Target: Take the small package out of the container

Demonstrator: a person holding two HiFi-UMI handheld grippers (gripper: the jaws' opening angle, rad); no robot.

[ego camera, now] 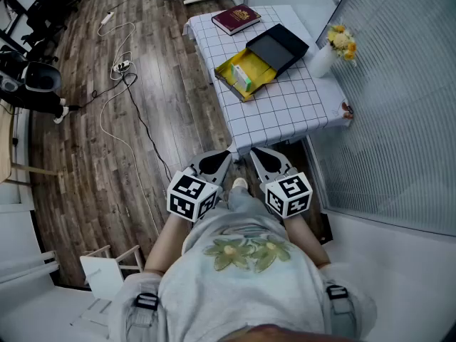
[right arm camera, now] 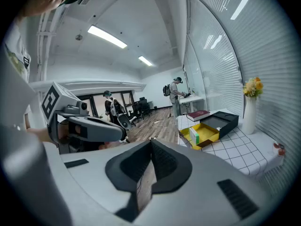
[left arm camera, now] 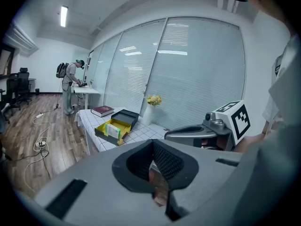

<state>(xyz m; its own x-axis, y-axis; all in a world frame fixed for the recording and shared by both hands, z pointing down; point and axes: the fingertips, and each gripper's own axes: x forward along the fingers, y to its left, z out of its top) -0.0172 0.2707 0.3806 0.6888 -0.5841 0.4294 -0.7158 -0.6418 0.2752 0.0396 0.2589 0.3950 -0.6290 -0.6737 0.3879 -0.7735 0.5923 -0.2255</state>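
Observation:
The small green-and-white package (ego camera: 243,77) stands on edge inside the open yellow box (ego camera: 261,68) on the checked table (ego camera: 285,112). In the gripper views the package (left arm camera: 112,130) (right arm camera: 194,136) looks small and far off. The box's black lid (ego camera: 278,47) lies just behind it. My left gripper (ego camera: 225,155) and right gripper (ego camera: 255,152) hang side by side close to my body, short of the table's near edge. Both are shut with nothing between their jaws. The left gripper (left arm camera: 154,166) and right gripper (right arm camera: 150,161) point toward the table.
A red book (ego camera: 236,18) lies at the table's far end. A white vase of yellow flowers (ego camera: 335,47) stands at its right edge, by the glass wall. Cables and a power strip (ego camera: 121,66) trail over the wooden floor to the left. A person (left arm camera: 71,86) stands at a far desk.

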